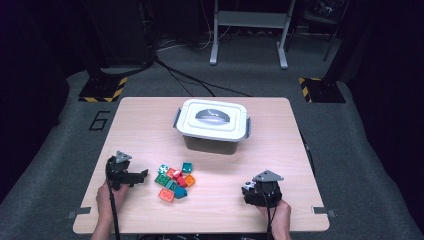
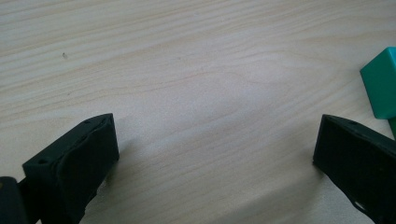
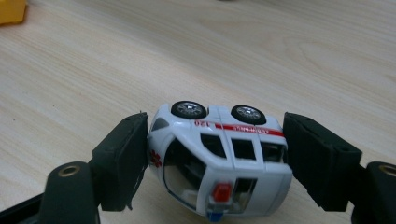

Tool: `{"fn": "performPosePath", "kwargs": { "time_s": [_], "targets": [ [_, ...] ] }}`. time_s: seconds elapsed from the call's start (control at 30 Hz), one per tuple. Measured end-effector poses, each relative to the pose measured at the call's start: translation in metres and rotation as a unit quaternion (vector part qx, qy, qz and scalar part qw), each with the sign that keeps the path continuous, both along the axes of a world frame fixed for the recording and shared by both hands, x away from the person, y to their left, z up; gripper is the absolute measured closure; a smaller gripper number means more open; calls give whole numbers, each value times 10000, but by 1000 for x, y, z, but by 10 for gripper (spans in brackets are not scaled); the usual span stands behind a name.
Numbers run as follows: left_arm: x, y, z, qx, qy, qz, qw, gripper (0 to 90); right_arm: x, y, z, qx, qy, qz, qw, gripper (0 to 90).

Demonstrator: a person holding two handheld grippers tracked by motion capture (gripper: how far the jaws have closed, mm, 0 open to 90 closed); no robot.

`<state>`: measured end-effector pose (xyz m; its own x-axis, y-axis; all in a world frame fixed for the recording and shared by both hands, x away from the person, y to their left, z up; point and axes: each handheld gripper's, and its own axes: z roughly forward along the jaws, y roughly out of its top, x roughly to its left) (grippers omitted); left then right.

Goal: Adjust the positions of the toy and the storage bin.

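High view, table: a wooden table (image 1: 150,125) carries a lidded box (image 1: 212,125) at the far middle and a heap of bricks (image 1: 174,181) near the front left
High view, left gripper (image 1: 142,175): lies low just left of the bricks, jaws pointed at them, likely lined up to take one
High view, right gripper (image 1: 248,190): sits near the front right, well apart from the bricks, with a small white thing at its tip

Left gripper view, jaws: spread wide with bare table (image 2: 196,84) between them, nothing held
Left gripper view, brick: a green brick (image 2: 380,84) stands at the right edge, just beyond the right jaw and apart from it

Right gripper view, car: a toy ambulance (image 3: 219,158) lies on its side on the table (image 3: 261,51), wheels turned away from the camera
Right gripper view, jaws: they bracket the car end to end; the left pad (image 3: 123,158) touches its nose, the right pad looks to meet its rear, so I judge it gripped lengthwise, which keeps the pads off the wheels
Right gripper view, corner: a yellow brick (image 3: 11,10) sits at the far upper left
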<state>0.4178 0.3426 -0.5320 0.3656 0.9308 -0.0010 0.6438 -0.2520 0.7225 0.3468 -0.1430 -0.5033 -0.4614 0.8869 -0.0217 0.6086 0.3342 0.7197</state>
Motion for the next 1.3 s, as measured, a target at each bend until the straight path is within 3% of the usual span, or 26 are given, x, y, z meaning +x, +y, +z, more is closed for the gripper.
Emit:
{"fn": "performPosePath", "kwargs": {
  "time_s": [0.4, 0.57, 0.83, 1.07, 1.3],
  "targets": [
    [0, 0, 0, -5, 2, -3, 10000, 0, 3, -10, 15, 57, -223, -132, 9996, 246],
    [0, 0, 0, -9, -4, 7, 10000, 0, 10, -23, 26, 42, -360, -298, 9989, 246],
    [0, 0, 0, -17, -2, 4, 10000, 0, 28, -49, 39, -8, -393, -645, 9971, 246],
    [0, 0, 0, -1, 4, -5, 10000, 0, 46, -74, 38, -214, -332, -1016, 9940, 246],
    [0, 0, 0, -17, -2, 4, 10000, 0, 60, -90, 32, -193, -214, -1275, 9914, 246]
  ]
}}
